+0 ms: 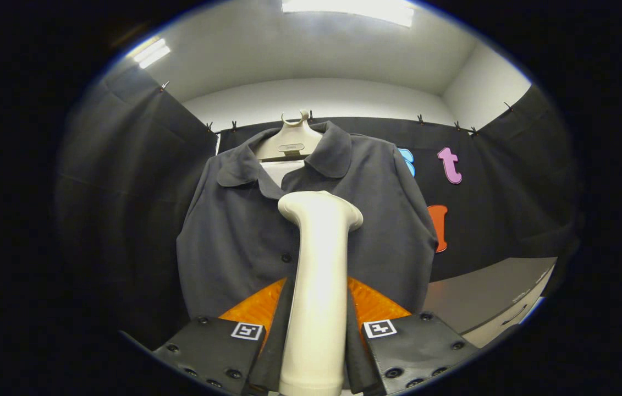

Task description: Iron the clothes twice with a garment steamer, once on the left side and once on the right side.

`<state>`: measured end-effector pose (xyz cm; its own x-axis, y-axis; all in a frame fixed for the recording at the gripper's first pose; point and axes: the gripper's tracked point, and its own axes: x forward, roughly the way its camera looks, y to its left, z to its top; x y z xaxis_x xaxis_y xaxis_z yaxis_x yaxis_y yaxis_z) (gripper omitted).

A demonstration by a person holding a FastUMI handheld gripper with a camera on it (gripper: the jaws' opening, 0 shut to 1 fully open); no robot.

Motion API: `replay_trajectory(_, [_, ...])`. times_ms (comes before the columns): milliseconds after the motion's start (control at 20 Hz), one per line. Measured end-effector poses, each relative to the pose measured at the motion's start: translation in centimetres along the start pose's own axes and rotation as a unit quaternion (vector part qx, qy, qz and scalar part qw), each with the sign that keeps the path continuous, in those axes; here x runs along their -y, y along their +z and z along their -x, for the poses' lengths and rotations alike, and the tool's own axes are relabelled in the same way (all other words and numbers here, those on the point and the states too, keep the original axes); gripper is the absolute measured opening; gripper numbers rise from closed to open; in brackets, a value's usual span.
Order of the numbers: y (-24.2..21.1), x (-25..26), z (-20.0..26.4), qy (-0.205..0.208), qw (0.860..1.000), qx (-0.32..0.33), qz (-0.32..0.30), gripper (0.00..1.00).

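Note:
A dark grey short-sleeved shirt point(234, 236) hangs on a pale hanger point(290, 142) against the booth's black wall, straight ahead of the fingers. My gripper point(317, 308) is shut on the handle of a white garment steamer point(319, 258), which stands upright between the two fingers. The steamer's head points at the shirt's button line, a little below the collar. Whether the head touches the cloth I cannot tell. The steamer hides the middle strip of the shirt front.
A grey table top point(486, 297) with a pale front edge lies below and to the right of the shirt. Black cloth walls point(124, 181) close the booth on the left, the back and the right.

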<state>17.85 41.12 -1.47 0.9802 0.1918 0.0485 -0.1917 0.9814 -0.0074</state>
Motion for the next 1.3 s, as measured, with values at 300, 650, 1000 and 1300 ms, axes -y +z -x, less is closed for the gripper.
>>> replay_trajectory(300, [0.7, 0.2, -0.6, -0.023, 0.999, 0.019, 0.027, 0.52])
replay_trajectory(650, [2.0, 2.9, -0.1, -0.059, 0.997, 0.038, 0.033, 0.52])
replay_trajectory(1000, [-1.1, 4.4, 0.9, -0.068, 0.997, 0.002, 0.03, 0.52])
replay_trajectory(1300, [-4.5, 4.3, 2.5, -0.067, 0.997, -0.027, 0.042, 0.52])
